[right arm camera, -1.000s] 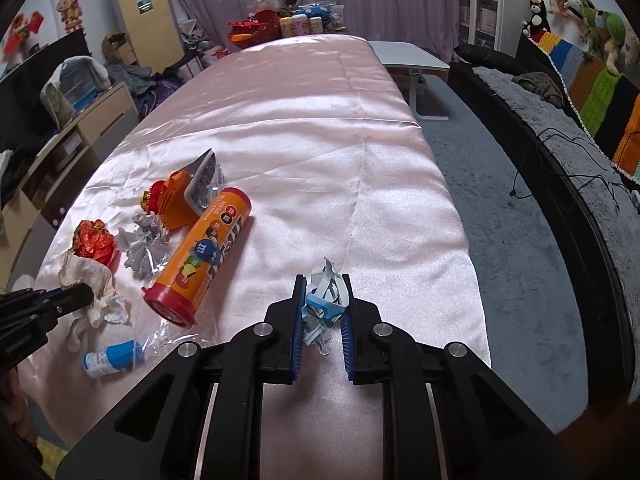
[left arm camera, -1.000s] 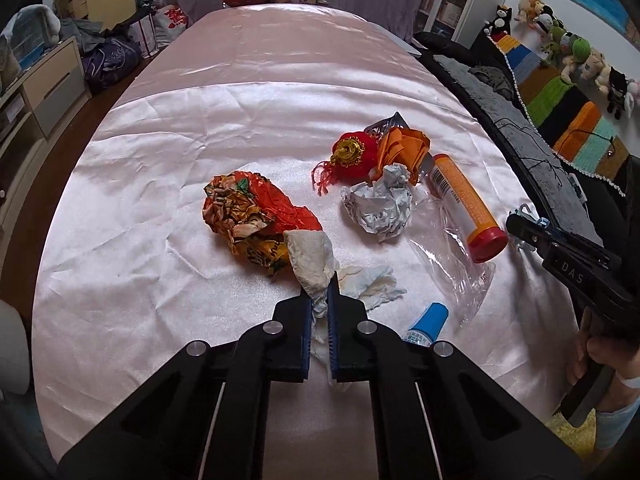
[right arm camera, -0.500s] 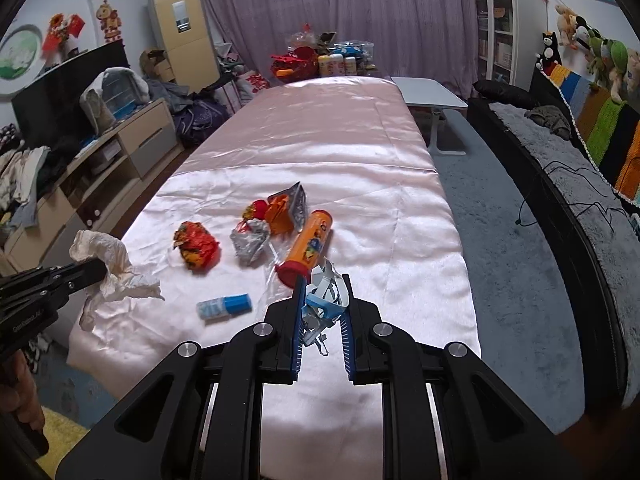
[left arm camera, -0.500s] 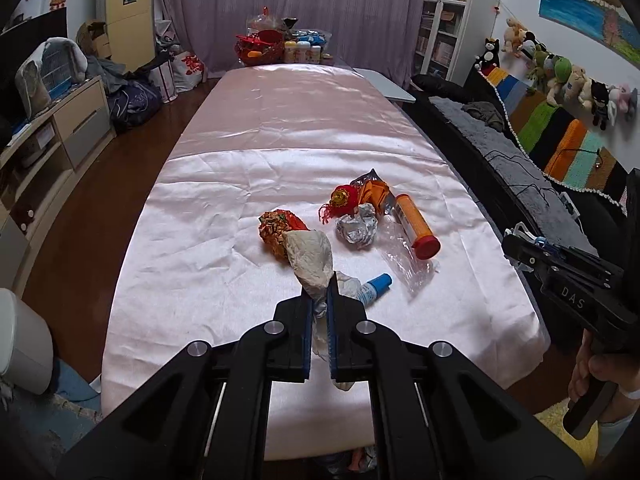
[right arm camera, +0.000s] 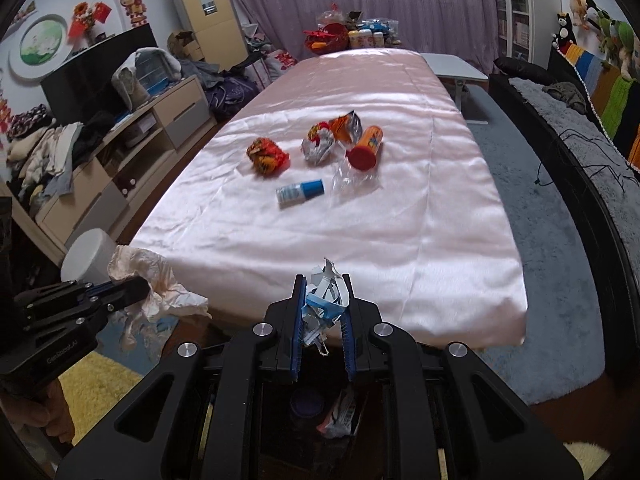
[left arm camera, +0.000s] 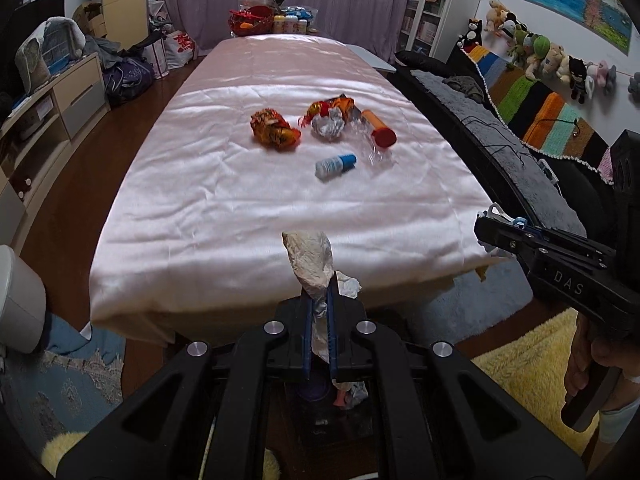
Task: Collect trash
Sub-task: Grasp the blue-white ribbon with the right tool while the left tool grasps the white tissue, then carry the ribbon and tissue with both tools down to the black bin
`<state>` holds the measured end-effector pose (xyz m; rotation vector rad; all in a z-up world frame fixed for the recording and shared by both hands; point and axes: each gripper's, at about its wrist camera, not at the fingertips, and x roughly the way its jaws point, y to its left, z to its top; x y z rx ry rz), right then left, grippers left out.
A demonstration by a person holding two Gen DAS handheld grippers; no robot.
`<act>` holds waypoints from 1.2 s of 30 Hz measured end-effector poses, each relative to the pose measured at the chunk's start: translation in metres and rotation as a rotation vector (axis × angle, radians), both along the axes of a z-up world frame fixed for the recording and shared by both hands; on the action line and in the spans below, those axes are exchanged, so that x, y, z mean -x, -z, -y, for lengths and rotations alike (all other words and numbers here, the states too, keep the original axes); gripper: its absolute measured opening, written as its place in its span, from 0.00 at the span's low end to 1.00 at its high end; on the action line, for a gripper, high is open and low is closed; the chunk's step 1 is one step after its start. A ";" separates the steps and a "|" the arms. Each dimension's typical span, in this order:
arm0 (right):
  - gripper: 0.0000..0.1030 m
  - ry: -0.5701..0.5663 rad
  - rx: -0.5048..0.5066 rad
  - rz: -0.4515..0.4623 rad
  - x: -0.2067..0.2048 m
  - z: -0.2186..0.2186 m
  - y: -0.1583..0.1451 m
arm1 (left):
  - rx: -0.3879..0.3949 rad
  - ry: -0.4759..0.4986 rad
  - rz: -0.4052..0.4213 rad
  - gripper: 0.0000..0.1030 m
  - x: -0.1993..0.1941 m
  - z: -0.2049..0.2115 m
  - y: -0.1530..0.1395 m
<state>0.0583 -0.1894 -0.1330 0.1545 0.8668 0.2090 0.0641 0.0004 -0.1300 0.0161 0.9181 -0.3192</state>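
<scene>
My left gripper (left arm camera: 319, 300) is shut on a crumpled white tissue (left arm camera: 310, 258) and hangs just off the near end of the pink-clothed table (left arm camera: 240, 208). My right gripper (right arm camera: 322, 292) is shut on a crumpled blue and white wrapper (right arm camera: 325, 298), also past the table's near edge. Under both grippers stands a dark bin (right arm camera: 312, 404) with some trash in it. On the table lie an orange-red wrapper (left arm camera: 274, 130), a foil ball (left arm camera: 328, 125), an orange packet (left arm camera: 342, 105), an orange tube with a red cap (left arm camera: 378, 128), clear plastic (left arm camera: 374, 154) and a small blue-capped bottle (left arm camera: 335, 165).
A low cabinet (right arm camera: 132, 140) piled with clothes runs along the left. A dark sofa (left arm camera: 500, 120) with a grey throw flanks the right. A white round bin (left arm camera: 16, 300) stands at the near left, a yellow rug (left arm camera: 528, 360) on the floor. Boxes and bottles crowd the table's far end (left arm camera: 276, 20).
Both grippers have drawn back from the trash pile to beyond the table's near edge, rising a little. The tissue came off the cloth with the left gripper; the right kept its wrapper.
</scene>
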 end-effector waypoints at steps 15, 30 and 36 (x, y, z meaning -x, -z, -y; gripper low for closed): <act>0.17 -0.029 -0.016 -0.217 0.032 -0.025 0.084 | -0.002 0.043 -0.193 0.05 0.036 0.004 0.086; 0.19 -0.033 -0.039 -0.291 0.025 -0.026 0.112 | -0.007 0.085 -0.319 0.07 0.029 0.015 0.142; 0.50 -0.047 -0.054 -0.312 0.019 -0.031 0.117 | -0.009 0.069 -0.325 0.31 0.027 0.014 0.143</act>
